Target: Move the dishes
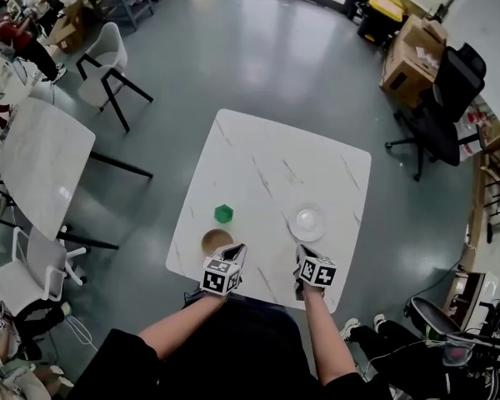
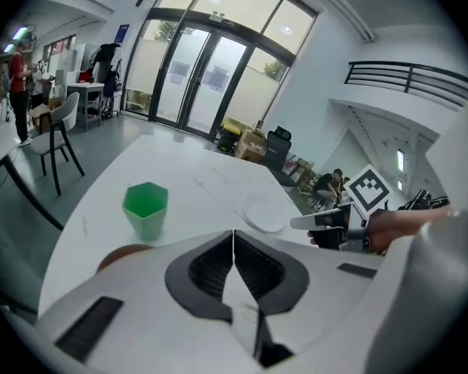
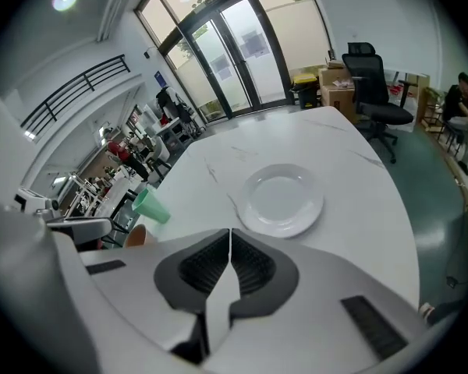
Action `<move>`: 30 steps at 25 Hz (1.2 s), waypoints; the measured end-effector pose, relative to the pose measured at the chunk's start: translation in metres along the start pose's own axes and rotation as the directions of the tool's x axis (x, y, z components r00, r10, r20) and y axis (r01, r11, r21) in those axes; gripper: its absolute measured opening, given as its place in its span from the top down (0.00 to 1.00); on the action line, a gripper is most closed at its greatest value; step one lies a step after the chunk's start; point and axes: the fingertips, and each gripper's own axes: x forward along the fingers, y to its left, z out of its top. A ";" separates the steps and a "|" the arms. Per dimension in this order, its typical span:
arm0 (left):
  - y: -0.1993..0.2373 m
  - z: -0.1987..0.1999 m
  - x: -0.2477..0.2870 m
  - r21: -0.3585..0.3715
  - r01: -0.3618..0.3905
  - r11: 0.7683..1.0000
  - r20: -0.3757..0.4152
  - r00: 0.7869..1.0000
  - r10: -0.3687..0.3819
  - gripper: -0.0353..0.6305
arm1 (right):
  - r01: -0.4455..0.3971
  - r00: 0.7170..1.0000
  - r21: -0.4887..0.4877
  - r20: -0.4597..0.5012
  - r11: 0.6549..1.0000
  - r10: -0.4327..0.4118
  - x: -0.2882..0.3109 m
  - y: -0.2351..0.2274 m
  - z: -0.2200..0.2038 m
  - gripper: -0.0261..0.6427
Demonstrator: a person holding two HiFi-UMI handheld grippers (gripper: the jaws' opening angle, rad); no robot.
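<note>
- Left gripper: jaws closed tip to tip, nothing between them; positioned at the near edge of the desk, just beside the brown bowl.
- Right gripper: jaws closed, empty; the white plate lies just ahead of it, unobstructed.
- Green cup: upright, just beyond the bowl.
- Surroundings: black office chair and cardboard box, well apart from the desk.

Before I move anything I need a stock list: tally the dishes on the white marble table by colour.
Green hexagonal plastic cup: 1
Brown round bowl: 1
White round plate: 1
Total: 3
</note>
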 end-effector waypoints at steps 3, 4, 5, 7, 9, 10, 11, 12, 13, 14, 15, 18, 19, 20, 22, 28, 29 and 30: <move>-0.024 0.005 0.036 0.008 0.002 1.000 -0.012 1.000 -0.002 0.92 | 0.004 1.000 -0.001 0.006 1.000 -0.004 -0.004 -0.034 0.014 0.93; -0.030 0.006 0.050 0.019 0.002 1.000 -0.022 1.000 -0.002 0.92 | 0.006 1.000 0.001 0.009 1.000 -0.006 -0.005 -0.044 0.018 0.93; -0.034 0.005 0.063 0.028 0.005 1.000 -0.038 0.999 -0.004 0.92 | 0.006 1.000 0.005 0.012 1.000 -0.006 -0.005 -0.055 0.022 0.93; -0.043 0.002 0.089 0.027 0.021 0.999 -0.072 0.997 -0.019 0.92 | 0.002 1.000 0.018 0.017 1.000 -0.002 -0.005 -0.074 0.026 0.93; -0.049 0.000 0.110 0.008 0.037 0.999 -0.099 0.994 -0.036 0.92 | 0.002 1.000 0.029 0.018 1.000 -0.003 -0.006 -0.092 0.029 0.92; -0.051 0.000 0.120 -0.002 0.042 0.999 -0.110 0.993 -0.042 0.92 | 0.004 1.000 0.034 0.019 0.999 -0.005 -0.005 -0.099 0.031 0.92; -0.052 0.000 0.129 -0.011 0.044 0.999 -0.119 0.992 -0.045 0.92 | 0.002 1.000 0.040 0.021 0.999 -0.003 -0.003 -0.107 0.034 0.92; -0.052 0.001 0.137 -0.019 0.042 0.999 -0.124 0.991 -0.044 0.92 | -0.002 1.000 0.048 0.022 0.999 0.001 -0.001 -0.113 0.036 0.92; -0.052 0.003 0.146 -0.025 0.037 0.999 -0.127 0.991 -0.040 0.92 | -0.008 1.000 0.056 0.024 0.998 0.007 0.002 -0.119 0.039 0.92; -0.052 0.005 0.153 -0.027 0.032 0.999 -0.128 0.991 -0.035 0.92 | -0.011 1.000 0.064 0.025 0.998 0.010 0.004 -0.125 0.042 0.92; -0.052 0.007 0.160 -0.027 0.026 0.999 -0.131 0.991 -0.029 0.92 | -0.013 1.000 0.069 0.023 0.998 0.012 0.007 -0.130 0.045 0.92; -0.053 0.012 0.175 -0.052 0.023 0.998 -0.141 0.990 -0.030 0.91 | -0.038 0.999 0.083 -0.003 0.996 0.038 0.017 -0.138 0.049 0.92; -0.052 0.013 0.179 -0.082 0.024 0.996 -0.137 0.990 -0.035 0.91 | -0.051 0.998 0.090 -0.017 0.995 0.052 0.021 -0.139 0.050 0.92; -0.052 0.015 0.183 -0.115 0.025 0.993 -0.130 0.991 -0.040 0.91 | -0.062 0.997 0.094 -0.030 0.994 0.065 0.024 -0.139 0.050 0.92; -0.051 0.019 0.188 -0.157 0.021 0.987 -0.118 0.992 -0.040 0.88 | -0.071 0.996 0.093 -0.050 0.993 0.075 0.030 -0.139 0.051 0.92; -0.054 0.016 0.202 -0.152 0.013 0.988 -0.156 0.987 -0.037 0.82 | -0.061 0.995 0.106 -0.074 0.993 0.069 0.042 -0.144 0.055 0.82; -0.054 0.015 0.205 -0.149 0.011 0.989 -0.164 0.986 -0.036 0.81 | -0.061 0.995 0.110 -0.078 0.992 0.069 0.044 -0.145 0.055 0.82; -0.055 0.014 0.208 -0.148 0.008 0.989 -0.173 0.984 -0.034 0.81 | -0.062 0.994 0.112 -0.083 0.992 0.071 0.045 -0.146 0.054 0.82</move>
